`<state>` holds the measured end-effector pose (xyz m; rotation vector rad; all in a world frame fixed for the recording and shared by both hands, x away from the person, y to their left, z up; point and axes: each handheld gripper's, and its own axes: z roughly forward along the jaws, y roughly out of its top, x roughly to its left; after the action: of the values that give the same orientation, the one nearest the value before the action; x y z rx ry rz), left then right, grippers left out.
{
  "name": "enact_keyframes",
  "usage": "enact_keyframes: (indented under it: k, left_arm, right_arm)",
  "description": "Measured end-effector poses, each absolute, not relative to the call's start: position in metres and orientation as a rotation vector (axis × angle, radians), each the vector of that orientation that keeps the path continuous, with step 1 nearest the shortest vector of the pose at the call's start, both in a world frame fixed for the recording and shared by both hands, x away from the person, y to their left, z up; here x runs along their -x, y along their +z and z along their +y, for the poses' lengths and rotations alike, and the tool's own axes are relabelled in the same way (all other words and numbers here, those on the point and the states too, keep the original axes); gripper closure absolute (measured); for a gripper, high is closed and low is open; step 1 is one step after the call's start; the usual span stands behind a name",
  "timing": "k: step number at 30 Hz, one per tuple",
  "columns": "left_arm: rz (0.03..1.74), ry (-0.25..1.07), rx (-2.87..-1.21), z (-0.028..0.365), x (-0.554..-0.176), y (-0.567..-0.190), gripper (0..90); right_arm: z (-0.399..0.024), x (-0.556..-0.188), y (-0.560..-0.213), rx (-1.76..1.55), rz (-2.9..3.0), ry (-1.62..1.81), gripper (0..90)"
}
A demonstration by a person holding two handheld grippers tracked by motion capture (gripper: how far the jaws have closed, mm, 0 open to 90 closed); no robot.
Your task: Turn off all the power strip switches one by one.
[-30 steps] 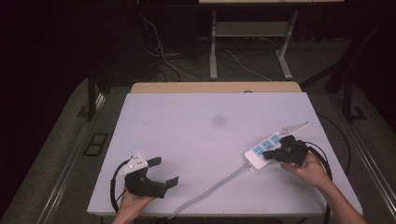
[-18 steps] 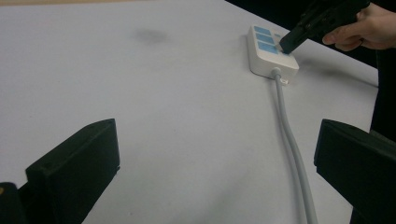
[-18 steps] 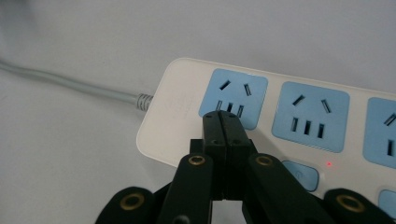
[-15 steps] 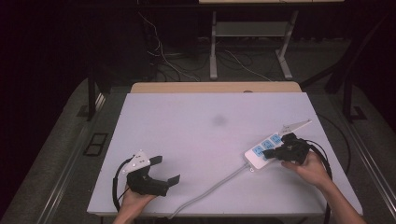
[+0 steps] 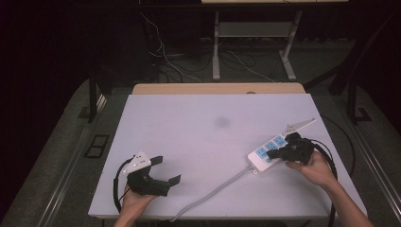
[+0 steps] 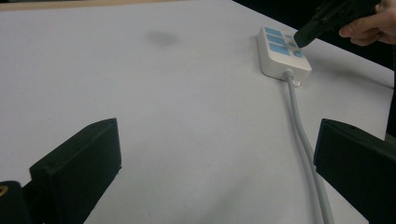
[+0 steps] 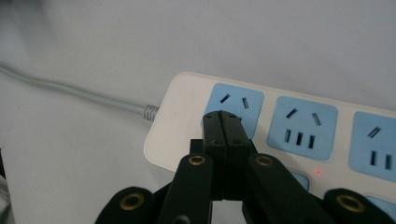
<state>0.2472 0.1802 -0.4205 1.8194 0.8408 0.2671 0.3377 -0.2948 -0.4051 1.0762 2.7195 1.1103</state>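
A white table [image 5: 208,142] is taking up the middle of the high view, with a wooden strip running along its far edge and dark floor lying all around. Most of the tabletop is lying bare, leaving wide open room between the two hands; a faint grey smudge [image 5: 221,122] is showing on it toward the far middle.

The left gripper [image 5: 163,170] is resting near the front left corner of the table, held by the left hand [image 5: 137,198], its jaws standing wide apart with nothing between them. In the left gripper view those jaws are framing bare tabletop.

A white power strip [image 5: 268,153] with blue sockets is lying near the right edge of the table, slanting away toward the far right. Its grey cord [image 5: 213,193] is trailing from the near end across the table and dropping off the front edge.

The right gripper [image 5: 279,154], held by the right hand [image 5: 314,168], is sitting over the power strip. In the right gripper view its jaws are pressed together, tips over the blue socket [image 7: 236,105] nearest the cord end, and a small red light [image 7: 317,172] is glowing on the strip. No containers are standing on the table.
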Motion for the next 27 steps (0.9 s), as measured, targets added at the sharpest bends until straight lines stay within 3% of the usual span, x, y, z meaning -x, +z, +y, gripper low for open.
enact_keyframes:
  k: [27]
  left_arm:
    - [0.846, 0.260, -1.824, 0.178, -0.246, -0.422, 0.0]
  right_arm:
    - [-0.321, -0.348, -0.371, -1.098, 2.654, 1.121, 90.0]
